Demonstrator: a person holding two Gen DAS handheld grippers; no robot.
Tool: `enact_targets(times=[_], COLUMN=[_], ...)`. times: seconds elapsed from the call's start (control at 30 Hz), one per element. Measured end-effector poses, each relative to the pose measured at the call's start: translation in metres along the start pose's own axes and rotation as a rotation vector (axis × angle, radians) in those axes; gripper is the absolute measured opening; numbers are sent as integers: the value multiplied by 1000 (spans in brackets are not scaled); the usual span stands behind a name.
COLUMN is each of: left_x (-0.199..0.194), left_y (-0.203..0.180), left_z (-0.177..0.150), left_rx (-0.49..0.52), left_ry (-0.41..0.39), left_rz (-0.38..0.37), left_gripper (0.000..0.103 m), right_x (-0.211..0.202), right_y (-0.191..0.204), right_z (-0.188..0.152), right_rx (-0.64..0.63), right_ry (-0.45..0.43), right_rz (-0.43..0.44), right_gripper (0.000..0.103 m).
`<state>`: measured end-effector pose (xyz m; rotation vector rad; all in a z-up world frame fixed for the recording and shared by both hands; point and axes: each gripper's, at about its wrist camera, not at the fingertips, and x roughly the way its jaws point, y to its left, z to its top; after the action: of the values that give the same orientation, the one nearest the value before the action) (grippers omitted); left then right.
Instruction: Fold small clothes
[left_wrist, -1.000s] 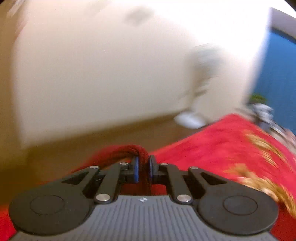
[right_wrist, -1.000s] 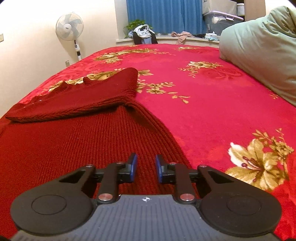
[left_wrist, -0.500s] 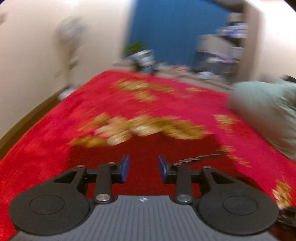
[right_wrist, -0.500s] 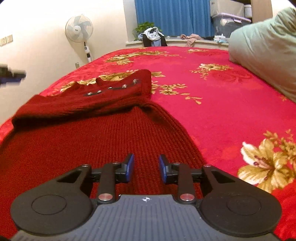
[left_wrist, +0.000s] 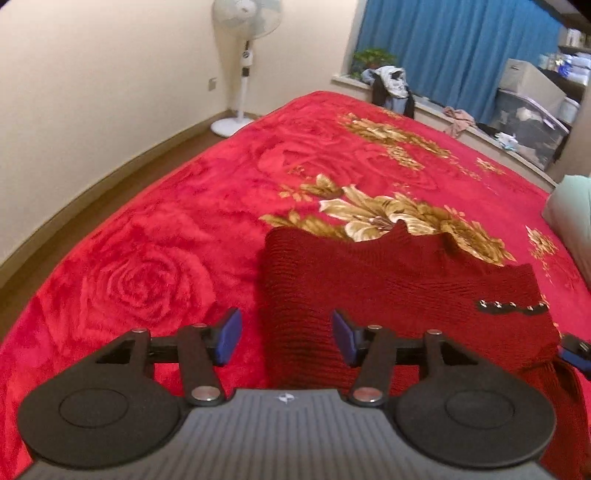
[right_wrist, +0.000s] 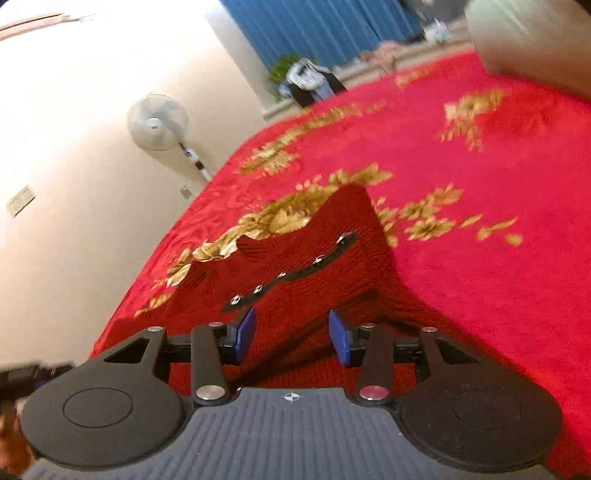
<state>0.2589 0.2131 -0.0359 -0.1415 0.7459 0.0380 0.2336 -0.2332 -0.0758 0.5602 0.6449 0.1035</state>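
Observation:
A dark red knitted sweater (left_wrist: 388, 280) lies partly folded on the red flowered bedspread (left_wrist: 155, 258). A black strip with metal studs (left_wrist: 511, 307) runs across its top layer. My left gripper (left_wrist: 286, 338) is open and empty, over the sweater's left edge. In the right wrist view the sweater (right_wrist: 321, 258) lies ahead with the studded strip (right_wrist: 291, 275) just beyond the fingertips. My right gripper (right_wrist: 291, 334) is open and empty above the sweater. A blue-tipped part of the right gripper (left_wrist: 574, 350) shows at the right edge of the left wrist view.
A white standing fan (left_wrist: 243, 44) stands by the wall at the bed's far left corner. A pale green pillow (left_wrist: 570, 221) lies at the right. Clothes and a plant (left_wrist: 388, 79) sit on the sill under blue curtains. Storage boxes (left_wrist: 528, 99) are at the far right.
My left gripper let go of the sweater's fabric, opened wide and swung round to face the bed. The folded sleeve part now lies flat. My right gripper opened wider and tilted.

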Motion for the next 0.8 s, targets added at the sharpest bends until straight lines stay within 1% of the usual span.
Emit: enact_targets(times=[0.07,0.1,0.13,0.17,0.23,0.3,0.33,0.4,0.47,0.5,0.53,0.57,0.6,0.63,0.67,0.7,0.8], left_x=[-3,-4,-3,-2,2,5,7,10,12,13,14,14,15,15,16,17,20], left_y=[-3,-5,-5,-5,-4,-2,-1,-1,-3,-4,-7,-8,-10,-11,-11,-12,-16], left_z=[0,0,-1,-1,0,0,1,2,1,1,0,0,-1,-1,-1,-1,-3], left_rx=[25,34,39,44,51,49,45,33,34,42,54,65,72,76,74,72,80], left_ry=[-12,-15,-18,-16,-15,-15,-13,-11,-3,0,0,-1,-2,-3,-4,-2,9], left_rz=[-1,-2,-4,-10,-12,-7,-6,-9,-12,-13,-12,-11,-12,-11,-12,-15,-27], left_gripper=[60,60,60,60,60,60,60,60,60,60,60,60,60,60,60,60,60], right_x=[23,35,45,51,51,48,44,45,55,58,60,64,66,66,62,55,26], right_y=[-5,-8,-8,-6,0,9,13,19,18,17,16,15,14,14,15,20,41], right_z=[4,4,3,0,1,1,-1,-1,2,3,5,8,10,12,15,19,27], right_rx=[63,90,96,90,119,120,131,134,135,151,163,164,164,165,153,125,4], right_ry=[61,101,135,145,137,150,145,149,171,170,178,186,195,189,163,119,-48], right_rz=[11,23,-8,-46,-72,-131,-147,-143,-154,-151,-146,-144,-132,-121,-116,-99,-5], right_gripper=[48,46,44,41,41,40,40,44,44,40,32,12,10,9,9,9,9])
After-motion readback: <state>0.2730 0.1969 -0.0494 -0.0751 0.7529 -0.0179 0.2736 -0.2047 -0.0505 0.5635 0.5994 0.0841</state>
